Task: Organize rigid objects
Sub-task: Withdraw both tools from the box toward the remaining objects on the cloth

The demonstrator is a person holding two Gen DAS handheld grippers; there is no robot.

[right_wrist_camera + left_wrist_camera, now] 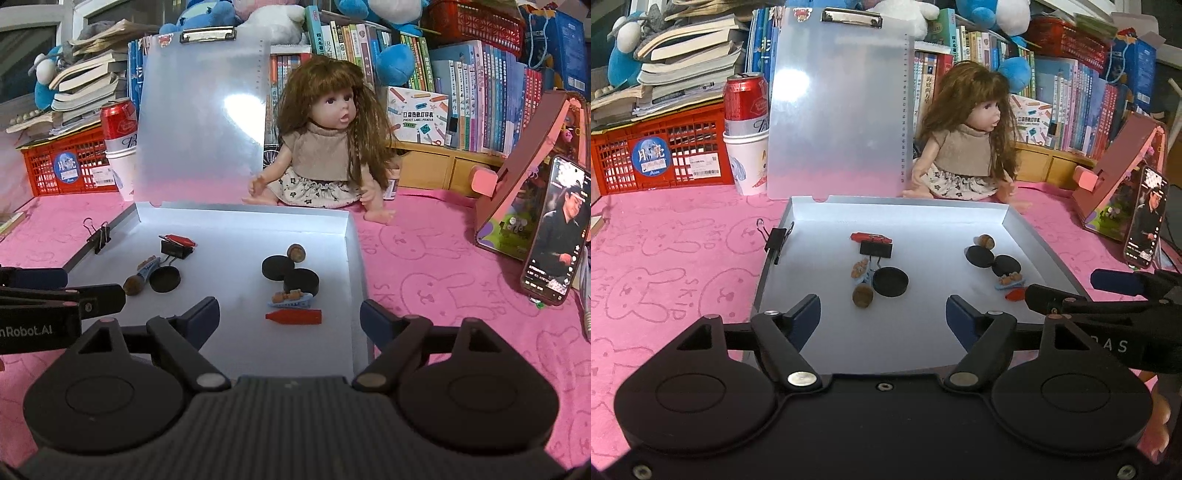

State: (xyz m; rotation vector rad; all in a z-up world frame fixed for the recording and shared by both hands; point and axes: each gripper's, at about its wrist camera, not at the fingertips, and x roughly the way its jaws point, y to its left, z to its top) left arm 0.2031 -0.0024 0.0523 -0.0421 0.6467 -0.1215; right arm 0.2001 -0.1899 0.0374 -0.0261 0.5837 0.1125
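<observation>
A shallow white box (798, 221) (347, 236) lies on the pink cloth with small things in it. On its left are a red clip (870, 237), a black binder clip (875, 250), a black disc (890, 282) and a brown nut (863, 295). On its right are two black discs (275, 267) (301, 280), a brown nut (296, 253), a blue hair clip (290, 300) and a red clip (293, 316). My left gripper (882, 319) is open and empty over the box's near edge. My right gripper (288, 319) is open and empty, just short of the red clip.
A binder clip (775, 240) grips the box's left wall. A clipboard (838, 107) stands behind the box, next to a doll (964, 144). A can in a paper cup (746, 133) and a red crate (661, 155) stand back left. A phone (554, 229) leans at the right.
</observation>
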